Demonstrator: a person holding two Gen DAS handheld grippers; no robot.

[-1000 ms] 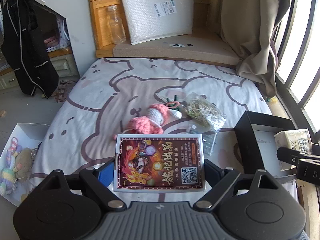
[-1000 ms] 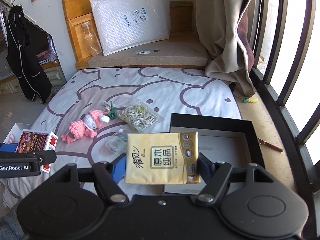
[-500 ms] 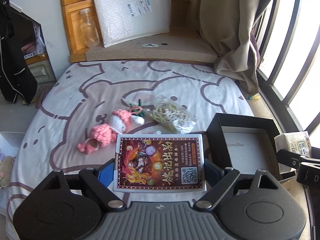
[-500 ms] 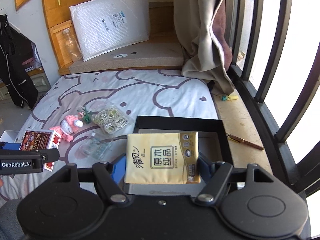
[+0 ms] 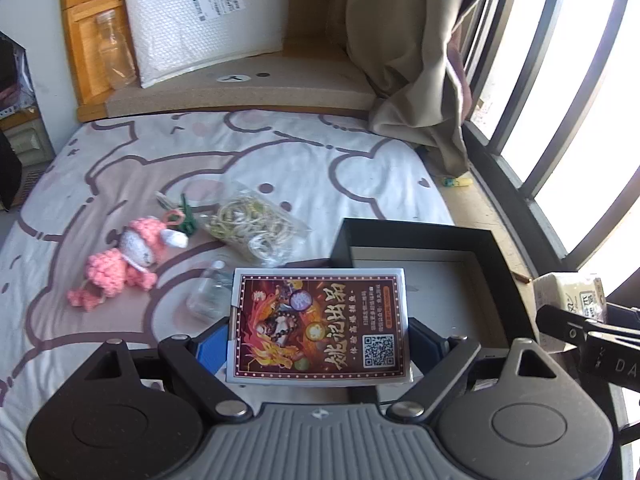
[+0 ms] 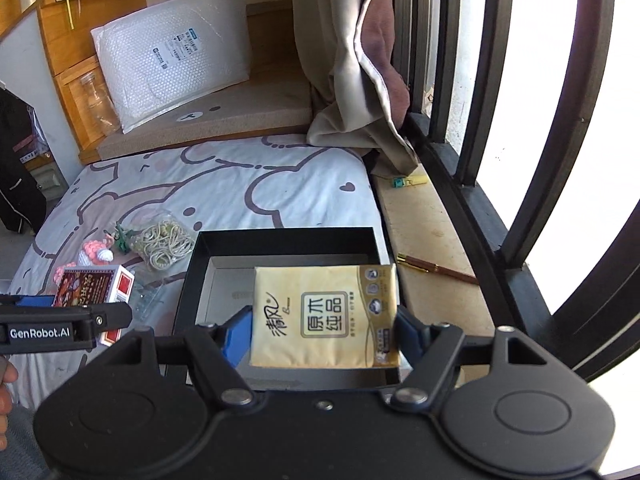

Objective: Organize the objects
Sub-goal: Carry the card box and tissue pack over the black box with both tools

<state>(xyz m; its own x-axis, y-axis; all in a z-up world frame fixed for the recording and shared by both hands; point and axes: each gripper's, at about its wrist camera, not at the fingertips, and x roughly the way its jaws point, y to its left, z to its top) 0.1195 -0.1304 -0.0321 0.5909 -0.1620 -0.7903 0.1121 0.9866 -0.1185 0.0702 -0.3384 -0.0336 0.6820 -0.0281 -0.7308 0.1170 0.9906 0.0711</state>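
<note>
My left gripper [image 5: 320, 336] is shut on a red card box [image 5: 320, 322] with a QR code, held just above the near left corner of the open black box [image 5: 416, 232]. My right gripper [image 6: 324, 326] is shut on a yellow tissue pack [image 6: 326, 316], hanging over the black box [image 6: 280, 236] and its grey floor. On the bedsheet to the left lie a pink crochet doll [image 5: 124, 260], a green clip [image 5: 186, 220], a clear bag of rubber bands [image 5: 256, 226] and a small clear bag [image 5: 210, 294]. In the right wrist view the card box [image 6: 90, 286] shows at the left.
A white bubble mailer [image 5: 204, 16] and a clear bottle [image 5: 114, 52] stand at the wooden headboard. A beige curtain [image 5: 412, 60] hangs at the right by the window bars [image 6: 492, 100]. A pen [image 6: 436, 268] and a small yellow item [image 6: 408, 181] lie on the sill ledge.
Both grippers have moved right across the bed with their loads. The black box has come under and in front of them, and the doll has slid left in view.
</note>
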